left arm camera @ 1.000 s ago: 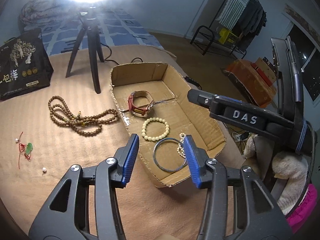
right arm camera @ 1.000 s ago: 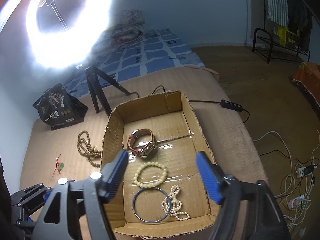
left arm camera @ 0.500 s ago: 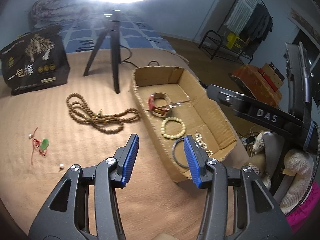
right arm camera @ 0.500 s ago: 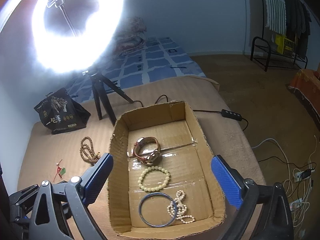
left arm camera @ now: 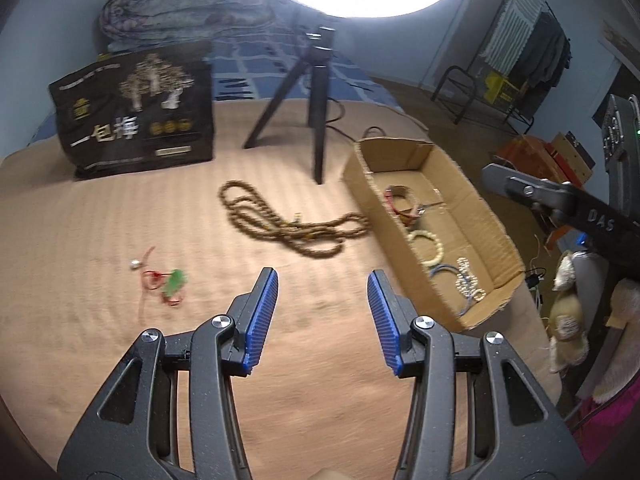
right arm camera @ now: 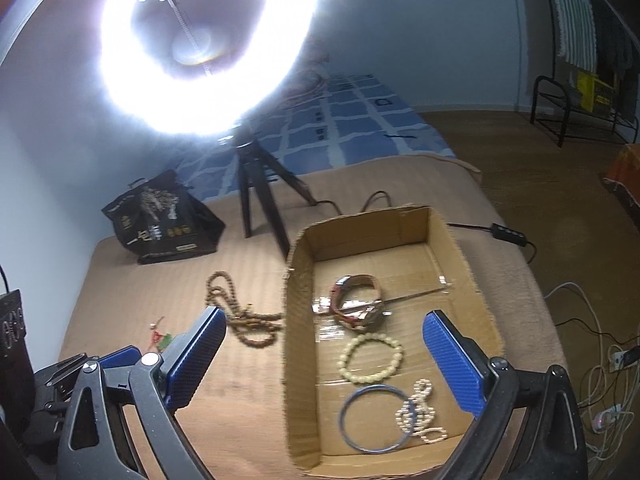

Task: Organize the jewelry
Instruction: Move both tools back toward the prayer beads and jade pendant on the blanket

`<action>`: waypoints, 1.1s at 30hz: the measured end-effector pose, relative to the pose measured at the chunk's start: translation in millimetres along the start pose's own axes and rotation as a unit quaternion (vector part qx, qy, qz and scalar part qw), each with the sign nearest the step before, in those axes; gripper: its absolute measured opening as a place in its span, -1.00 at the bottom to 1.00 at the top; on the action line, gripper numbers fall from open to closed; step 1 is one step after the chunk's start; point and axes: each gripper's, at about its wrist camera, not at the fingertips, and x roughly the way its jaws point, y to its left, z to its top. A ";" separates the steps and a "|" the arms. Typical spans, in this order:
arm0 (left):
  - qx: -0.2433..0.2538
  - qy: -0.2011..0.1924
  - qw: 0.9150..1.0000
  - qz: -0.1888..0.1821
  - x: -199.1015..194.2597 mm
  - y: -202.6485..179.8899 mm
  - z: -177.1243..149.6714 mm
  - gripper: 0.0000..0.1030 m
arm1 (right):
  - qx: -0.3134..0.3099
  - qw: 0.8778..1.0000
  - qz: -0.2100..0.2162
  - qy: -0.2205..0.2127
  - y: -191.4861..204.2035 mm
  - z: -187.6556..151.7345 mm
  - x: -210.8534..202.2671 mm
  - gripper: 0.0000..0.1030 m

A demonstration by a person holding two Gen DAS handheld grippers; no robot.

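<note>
Left wrist view: the left gripper [left arm camera: 322, 316] hangs with jaws parted and nothing between them above the tan blanket [left arm camera: 100, 240]. Ahead to its left lies a red cord with a green charm [left arm camera: 168, 282]; straight ahead, the brown bead necklace [left arm camera: 292, 224]; ahead to its right, the cardboard box [left arm camera: 400, 248]. Right wrist view: the right gripper [right arm camera: 324, 352] is spread wide over the box's left wall, holding nothing. Between its fingers, inside the box, sit a watch [right arm camera: 356, 300], cream bracelet [right arm camera: 370, 358], blue bangle [right arm camera: 376, 418] and pearl strand [right arm camera: 420, 412].

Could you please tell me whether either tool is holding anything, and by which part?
Nothing is held: the left tool and right tool are both open and empty.
</note>
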 end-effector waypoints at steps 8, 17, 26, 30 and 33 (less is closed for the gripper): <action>-0.021 0.011 0.999 0.023 -7.5 51.1 -10.4 -0.08 | -0.026 0.999 0.028 0.011 27.9 1.6 10.0 0.94; -0.061 0.017 0.998 0.023 -9.6 96.0 -17.0 -0.08 | -0.051 0.997 0.043 0.025 53.4 4.2 27.3 0.89; -0.035 0.030 0.999 0.029 -1.2 102.0 -28.3 -0.08 | -0.084 0.994 0.053 0.047 76.0 3.2 51.1 0.89; -0.027 0.043 0.998 0.030 10.6 102.6 -32.5 -0.14 | -0.115 0.989 0.053 0.072 92.4 2.6 68.9 0.89; -0.035 0.052 0.998 0.026 20.4 106.8 -32.7 -0.24 | -0.130 0.986 0.055 0.092 102.4 3.1 83.2 0.89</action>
